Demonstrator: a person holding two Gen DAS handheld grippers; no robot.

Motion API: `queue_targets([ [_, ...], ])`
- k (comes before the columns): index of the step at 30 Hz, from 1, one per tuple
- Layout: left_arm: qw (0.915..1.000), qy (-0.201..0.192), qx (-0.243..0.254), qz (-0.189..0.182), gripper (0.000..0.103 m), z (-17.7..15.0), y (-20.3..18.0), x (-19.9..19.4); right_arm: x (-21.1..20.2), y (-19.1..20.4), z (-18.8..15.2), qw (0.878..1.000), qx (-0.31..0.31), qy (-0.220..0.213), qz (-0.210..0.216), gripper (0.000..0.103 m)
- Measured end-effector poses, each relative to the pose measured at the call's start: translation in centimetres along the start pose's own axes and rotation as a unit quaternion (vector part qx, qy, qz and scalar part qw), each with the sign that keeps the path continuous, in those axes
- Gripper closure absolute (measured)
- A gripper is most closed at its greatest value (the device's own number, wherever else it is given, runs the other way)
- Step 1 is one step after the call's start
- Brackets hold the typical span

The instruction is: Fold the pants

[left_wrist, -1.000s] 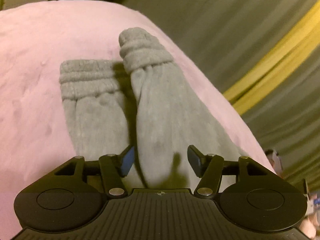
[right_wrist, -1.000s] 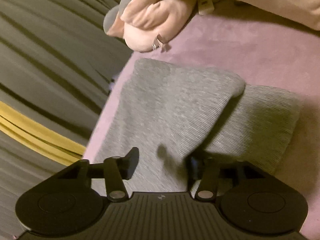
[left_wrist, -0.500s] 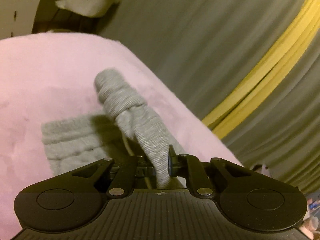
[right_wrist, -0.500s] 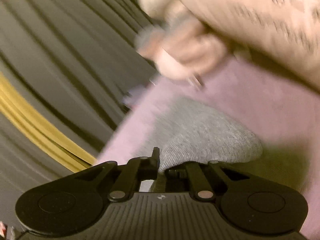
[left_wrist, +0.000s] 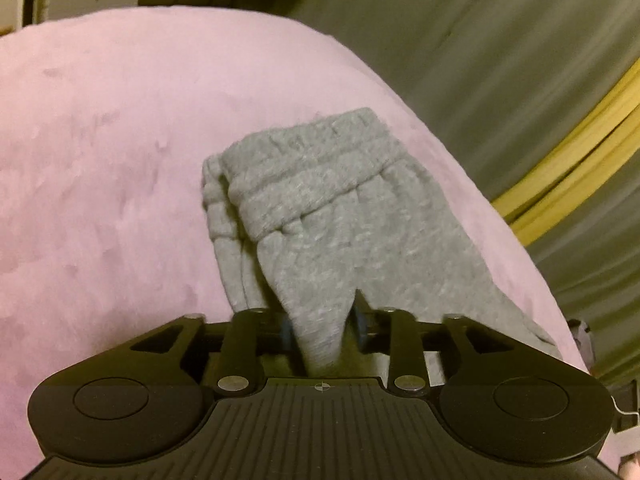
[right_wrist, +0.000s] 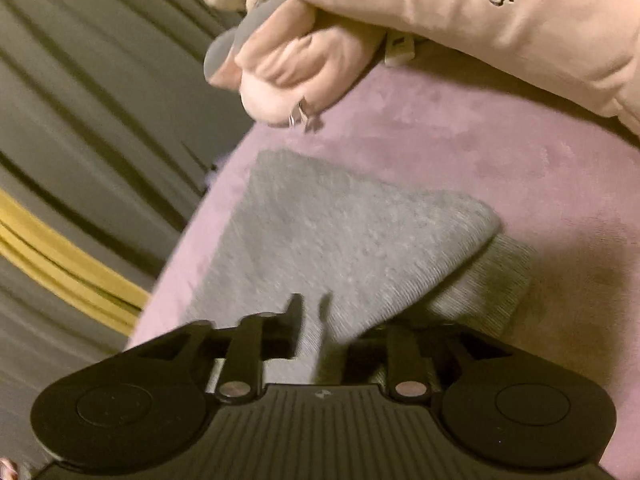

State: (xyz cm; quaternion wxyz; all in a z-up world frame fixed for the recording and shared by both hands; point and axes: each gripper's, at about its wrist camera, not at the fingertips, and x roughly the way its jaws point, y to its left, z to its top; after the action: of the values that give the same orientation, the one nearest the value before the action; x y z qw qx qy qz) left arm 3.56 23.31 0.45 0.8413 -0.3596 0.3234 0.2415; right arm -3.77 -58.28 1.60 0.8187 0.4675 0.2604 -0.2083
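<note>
Left wrist view: pink bed (left_wrist: 100, 168) is filling most of the frame, grey pants (left_wrist: 320, 216) lying on it near its edge. You're mid-fold, carrying one leg over onto the other. Left hand-held gripper (left_wrist: 322, 326) is clamping a pinch of leg fabric; cuffs are stacking at the far end, upper cuff skewed. Right hand-held gripper (right_wrist: 322, 320) is sitting over the waist end (right_wrist: 340, 240), fingers looking parted, cloth between them, right finger hidden, so can't tell if it's gripping. Long axis is running between your two grippers, cuffs pointing away from the left one. Next move likely: lay the layer down, align edges, release. Plush pillow (right_wrist: 460, 4) is resting beyond.
</note>
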Motion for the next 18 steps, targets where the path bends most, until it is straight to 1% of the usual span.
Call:
queue_targets([
  [1,1.0,-0.004,-0.004,0.001,0.058,0.0,-0.2,-0.2,0.2,-0.1,0.0,1.0,0.007,0.003,0.001,0.07],
  [2,0.9999,-0.008,-0.008,-0.002,0.06,0.1,-0.2,-0.2,0.5,0.0,0.0,1.0,0.011,0.006,0.0,0.071],
  [3,0.9999,-0.011,-0.006,-0.002,0.068,0.2,-0.2,-0.2,0.6,0.1,-0.2,1.0,0.008,0.007,-0.003,0.076],
  [4,0.9999,-0.013,0.001,0.004,0.081,0.1,-0.1,-0.4,0.6,0.4,-0.3,1.0,-0.004,0.005,-0.013,0.098],
  [6,0.9998,-0.017,0.012,0.009,0.082,0.0,-0.2,-0.3,0.0,1.3,-0.4,0.999,-0.038,-0.008,-0.03,0.098],
  [9,0.9996,-0.027,0.008,0.008,0.085,-0.2,0.2,-0.1,-2.2,2.8,-0.6,0.994,-0.089,-0.047,-0.036,0.098],
  [10,0.9994,-0.031,0.009,0.009,0.085,-0.3,0.5,-0.9,-2.5,3.0,-0.7,0.992,-0.102,-0.052,-0.049,0.098],
  [12,0.9993,-0.036,0.009,0.008,0.085,-0.2,0.7,-1.0,-2.0,2.8,-1.1,0.99,-0.117,-0.033,-0.077,0.097],
  [13,0.9993,-0.036,0.007,0.011,0.085,-0.3,0.9,-1.2,-1.1,2.3,-1.1,0.988,-0.122,-0.01,-0.095,0.095],
  [14,0.9993,-0.033,0.004,0.015,0.085,-0.4,0.9,-1.1,-0.4,1.6,-1.1,0.985,-0.119,0.013,-0.122,0.094],
  [15,0.9993,-0.034,0.005,0.015,0.085,-0.4,1.0,-1.1,-0.6,0.8,-1.0,0.987,-0.102,0.012,-0.125,0.094],
  [16,0.9992,-0.036,0.009,0.015,0.085,-0.4,0.8,-1.0,-1.2,0.4,-0.8,0.989,-0.089,0.002,-0.118,0.089],
  [17,0.999,-0.038,0.016,0.017,0.085,-0.4,0.7,-1.1,-1.8,0.5,-0.6,0.987,-0.09,-0.008,-0.131,0.079],
  [18,0.9988,-0.038,0.022,0.02,0.081,-0.4,0.5,-0.9,-2.2,0.8,-0.4,0.983,-0.099,-0.021,-0.151,0.076],
])
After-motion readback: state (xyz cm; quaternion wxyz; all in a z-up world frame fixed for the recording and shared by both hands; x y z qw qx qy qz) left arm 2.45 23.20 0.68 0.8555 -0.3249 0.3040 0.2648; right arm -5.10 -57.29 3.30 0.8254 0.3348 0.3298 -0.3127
